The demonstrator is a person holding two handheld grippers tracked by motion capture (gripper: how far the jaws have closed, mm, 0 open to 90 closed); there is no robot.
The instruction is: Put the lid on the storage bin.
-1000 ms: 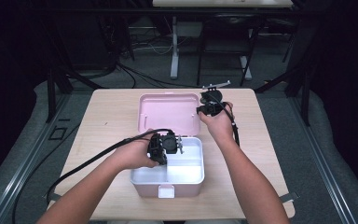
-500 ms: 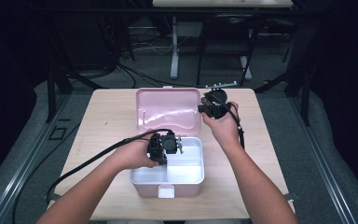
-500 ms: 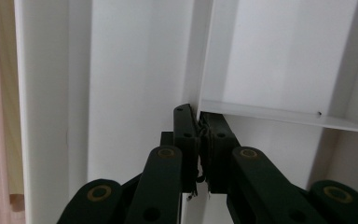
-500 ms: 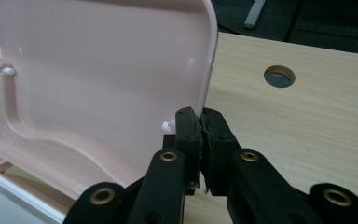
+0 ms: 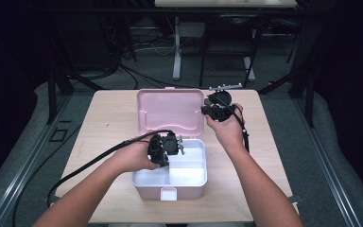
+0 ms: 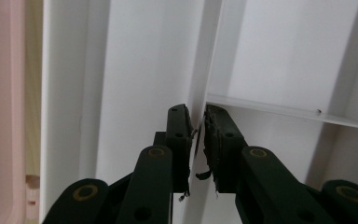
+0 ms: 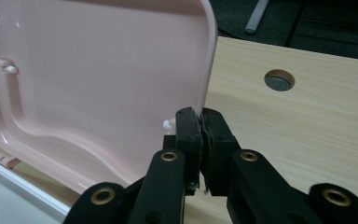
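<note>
On the left, our left gripper (image 5: 170,144) has its jaws clamped on a thin white divider wall (image 6: 208,84) inside the open box (image 5: 169,182), which sits near the front middle of the counter (image 5: 108,118). If we tug there, the light box could slide or tip toward us. To the right, our right gripper (image 5: 213,111) pinches the edge of the pink lid (image 7: 93,88), which stands open. A slip could let the lid drop onto the left gripper.
</note>
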